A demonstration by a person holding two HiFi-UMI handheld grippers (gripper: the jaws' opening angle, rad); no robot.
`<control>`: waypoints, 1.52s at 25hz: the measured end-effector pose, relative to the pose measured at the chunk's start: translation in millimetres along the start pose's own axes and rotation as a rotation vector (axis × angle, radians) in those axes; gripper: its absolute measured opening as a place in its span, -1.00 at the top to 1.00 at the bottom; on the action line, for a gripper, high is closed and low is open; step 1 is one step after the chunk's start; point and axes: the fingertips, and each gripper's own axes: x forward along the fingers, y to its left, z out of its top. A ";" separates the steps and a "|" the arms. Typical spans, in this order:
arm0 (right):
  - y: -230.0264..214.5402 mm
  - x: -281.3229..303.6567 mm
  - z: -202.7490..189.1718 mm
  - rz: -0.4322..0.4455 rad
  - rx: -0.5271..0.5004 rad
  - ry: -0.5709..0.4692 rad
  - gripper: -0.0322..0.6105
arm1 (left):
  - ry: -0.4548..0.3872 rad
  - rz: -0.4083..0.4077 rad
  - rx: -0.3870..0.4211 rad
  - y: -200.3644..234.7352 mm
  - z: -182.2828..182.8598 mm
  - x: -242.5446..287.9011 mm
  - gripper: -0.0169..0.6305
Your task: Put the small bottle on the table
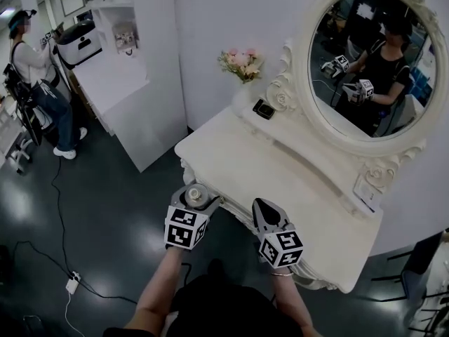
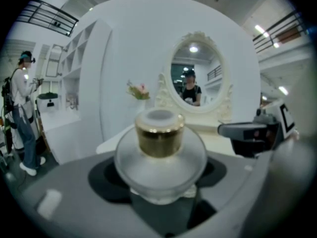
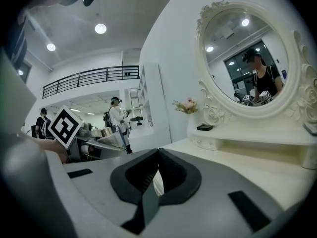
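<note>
White table at twelve o'clock; left gripper clamps the bottle upright between its fingers, apparently off the edge; right gripper, at three o'clock, closed, empty.

I'm seeing an ornate white worktop stretching ahead of the jaws, with its oval mirror rising beyond them against a white wall. Pink flowers are standing at its far left end. Left of the jaws, a dark glossy floor is reflecting light beside white shelving. Round ceiling lights are glowing overhead.
</note>
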 end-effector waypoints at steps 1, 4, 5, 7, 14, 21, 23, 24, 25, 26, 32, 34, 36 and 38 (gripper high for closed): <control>-0.7 4.9 1.3 -0.005 0.000 0.000 0.89 | 0.000 -0.006 -0.001 4.3 1.7 4.0 -0.10; -2.2 15.9 4.0 -0.018 0.002 0.000 0.89 | 0.007 -0.017 -0.003 15.7 4.2 13.7 -0.10; -3.2 18.7 4.6 -0.022 0.003 0.001 0.89 | 0.010 -0.019 -0.004 18.8 4.4 16.9 -0.10; -6.9 23.8 5.6 -0.031 0.003 0.005 0.89 | 0.016 -0.021 -0.007 23.9 5.2 24.7 -0.10; -20.2 41.4 8.1 -0.047 0.008 0.014 0.89 | 0.039 -0.039 -0.002 34.9 6.8 56.3 -0.10; -37.5 64.5 11.8 -0.052 0.017 0.014 0.89 | 0.078 -0.049 0.010 45.6 8.6 101.0 -0.10; -43.8 70.8 15.4 -0.051 0.017 0.011 0.89 | 0.084 -0.050 0.010 48.7 12.4 115.7 -0.10; -47.4 73.7 16.7 -0.052 0.018 0.011 0.89 | 0.086 -0.048 0.013 50.1 14.5 123.4 -0.10; -51.2 76.4 17.6 -0.053 0.019 0.012 0.89 | 0.088 -0.045 0.017 51.4 16.4 131.3 -0.10; -55.2 79.0 17.9 -0.055 0.021 0.014 0.89 | 0.090 -0.040 0.022 52.6 18.2 139.3 -0.10; -79.0 92.6 18.0 -0.067 0.034 0.024 0.89 | 0.094 -0.029 0.026 59.8 28.7 186.1 -0.10; -85.7 96.2 18.1 -0.068 0.037 0.030 0.89 | 0.099 -0.029 0.028 61.8 32.4 200.5 -0.10; -92.0 100.3 18.3 -0.068 0.038 0.036 0.89 | 0.105 -0.030 0.033 64.0 35.9 215.0 -0.10; -97.9 104.6 18.3 -0.067 0.037 0.044 0.89 | 0.108 -0.030 0.037 65.9 39.6 229.4 -0.10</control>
